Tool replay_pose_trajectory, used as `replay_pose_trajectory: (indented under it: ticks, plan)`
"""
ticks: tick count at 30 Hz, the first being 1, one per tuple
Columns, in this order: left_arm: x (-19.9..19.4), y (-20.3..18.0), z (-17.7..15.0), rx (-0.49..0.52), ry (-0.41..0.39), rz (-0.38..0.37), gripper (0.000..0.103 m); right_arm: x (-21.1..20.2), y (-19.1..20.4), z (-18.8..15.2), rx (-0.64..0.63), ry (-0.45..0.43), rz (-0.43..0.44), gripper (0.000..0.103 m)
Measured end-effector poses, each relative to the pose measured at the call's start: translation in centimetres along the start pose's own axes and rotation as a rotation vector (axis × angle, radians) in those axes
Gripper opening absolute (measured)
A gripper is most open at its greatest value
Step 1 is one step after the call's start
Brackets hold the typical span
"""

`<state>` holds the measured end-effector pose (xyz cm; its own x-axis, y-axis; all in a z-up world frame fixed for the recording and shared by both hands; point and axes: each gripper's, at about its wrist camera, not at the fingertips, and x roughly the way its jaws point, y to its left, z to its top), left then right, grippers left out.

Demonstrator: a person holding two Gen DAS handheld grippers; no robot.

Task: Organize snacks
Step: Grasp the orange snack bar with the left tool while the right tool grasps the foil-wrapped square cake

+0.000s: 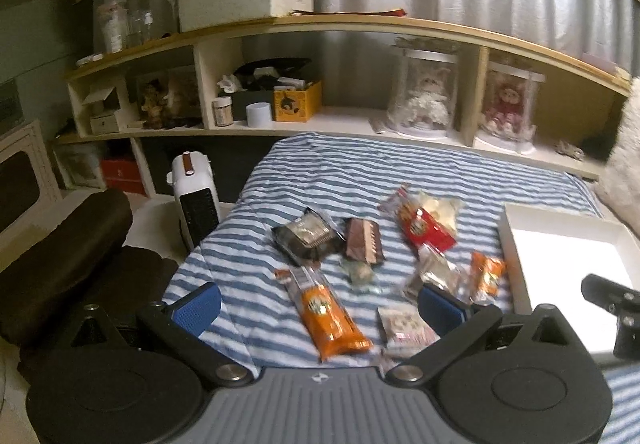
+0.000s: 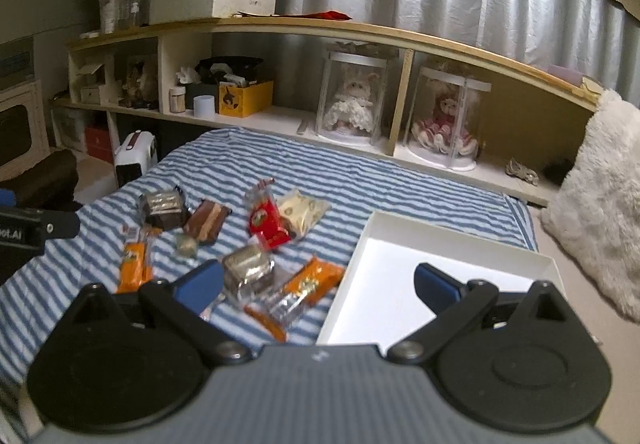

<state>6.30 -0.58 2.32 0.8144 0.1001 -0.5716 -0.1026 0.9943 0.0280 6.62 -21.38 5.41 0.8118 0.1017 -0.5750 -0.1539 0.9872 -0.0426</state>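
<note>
Snacks (image 1: pixel 360 256) lie scattered mid-bed on the striped sheet (image 1: pixel 320 171), beside the empty white tray (image 2: pixel 400 276) at its right edge. Both your left gripper (image 1: pixel 320 308) and right gripper (image 2: pixel 316 284) hang spread wide, holding nothing. Crinkly overlapping wrappers may slip or come up two together.

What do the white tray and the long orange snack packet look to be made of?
The shallow white rectangular tray looks like matte cardboard or thin card: flat, dull walls with crisp folded corners, though thin plastic is possible. The long orange snack packet looks like glossy plastic film: it shows shiny highlights, wrinkles and a crimped clear end.
</note>
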Motion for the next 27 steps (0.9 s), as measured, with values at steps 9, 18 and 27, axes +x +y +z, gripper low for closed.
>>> replay_pose_trajectory:
  ticks: [9,18,27]
  plan:
    - [6.3,0.0,2.5,-0.052,0.093,0.07,0.103,5.7,-0.3,3.1,0.072,0.016,0.05,0.102]
    - [14.2,1.1,1.6,-0.125,0.286,0.137,0.103,12.9,-0.2,3.4,0.046,0.049,0.151,0.102]
    - [19.0,1.7,-0.5,-0.186,0.433,0.136,0.103,18.2,2.9,1.5,-0.229,0.165,0.297,0.1]
